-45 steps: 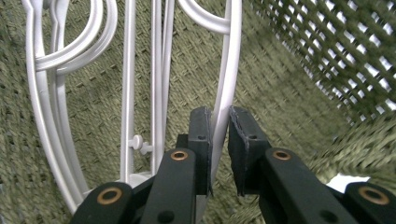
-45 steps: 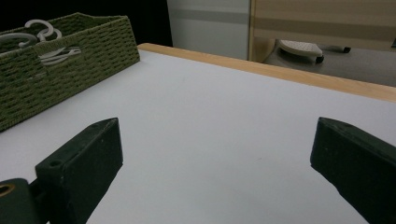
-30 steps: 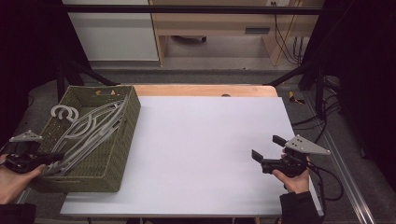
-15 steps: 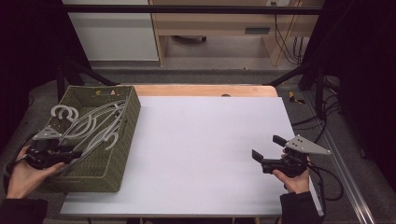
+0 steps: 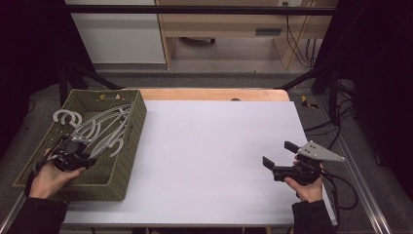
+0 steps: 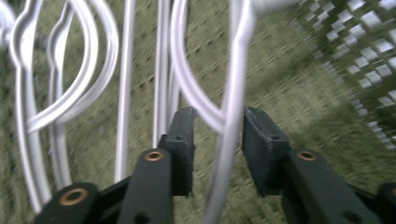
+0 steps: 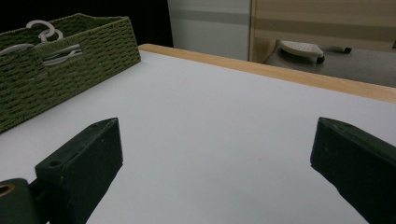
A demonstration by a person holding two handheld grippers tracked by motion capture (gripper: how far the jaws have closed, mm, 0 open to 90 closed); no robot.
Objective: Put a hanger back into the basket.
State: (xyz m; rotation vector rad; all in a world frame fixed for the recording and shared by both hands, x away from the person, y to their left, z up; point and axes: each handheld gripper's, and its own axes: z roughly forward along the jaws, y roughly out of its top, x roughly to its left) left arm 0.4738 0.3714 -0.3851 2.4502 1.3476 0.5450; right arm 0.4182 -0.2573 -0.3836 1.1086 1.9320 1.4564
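Tabletop is bare, so nothing is out of the basket yet. White hangers all lie piled inside the green woven basket at the left edge. Left gripper is down in the basket, its fingers have just been closing around one hanger rod, gaps on both sides, not clamped yet. Right gripper hovers over the tabletop's right side, fingers wide apart, holding nothing. Grasp, lift-out and placement all remain.

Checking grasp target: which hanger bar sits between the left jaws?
The white hanger bar running up between the left gripper jaws; the other bars lie outside them.
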